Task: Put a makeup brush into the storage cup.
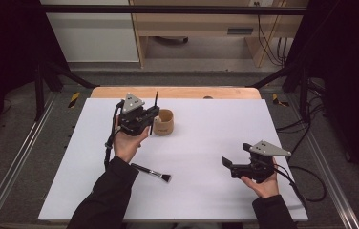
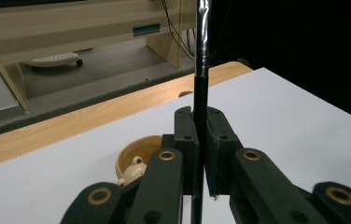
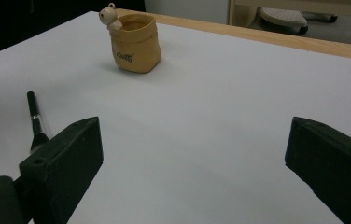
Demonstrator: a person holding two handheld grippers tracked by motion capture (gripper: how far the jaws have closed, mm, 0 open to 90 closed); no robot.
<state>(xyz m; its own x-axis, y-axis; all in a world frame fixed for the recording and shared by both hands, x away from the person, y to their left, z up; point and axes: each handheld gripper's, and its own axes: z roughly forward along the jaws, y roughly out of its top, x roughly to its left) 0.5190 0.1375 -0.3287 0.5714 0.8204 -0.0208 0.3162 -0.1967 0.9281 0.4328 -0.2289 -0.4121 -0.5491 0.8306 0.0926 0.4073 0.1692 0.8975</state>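
L hand-held gripper (image 2: 200, 154) clamps brush handle (image 2: 201, 70) upright; R hand-held gripper (image 3: 192, 154) jaws wide.

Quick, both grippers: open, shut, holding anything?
Left gripper: shut on a thin black brush handle, held upright beside the tan holder cup.
Right gripper: open, holding nothing, above the white board.

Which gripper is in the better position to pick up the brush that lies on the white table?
Probably the right gripper: its jaws are open and empty. The left gripper is shut on a thin black stick, though the black-handled brush lies nearer the left forearm.
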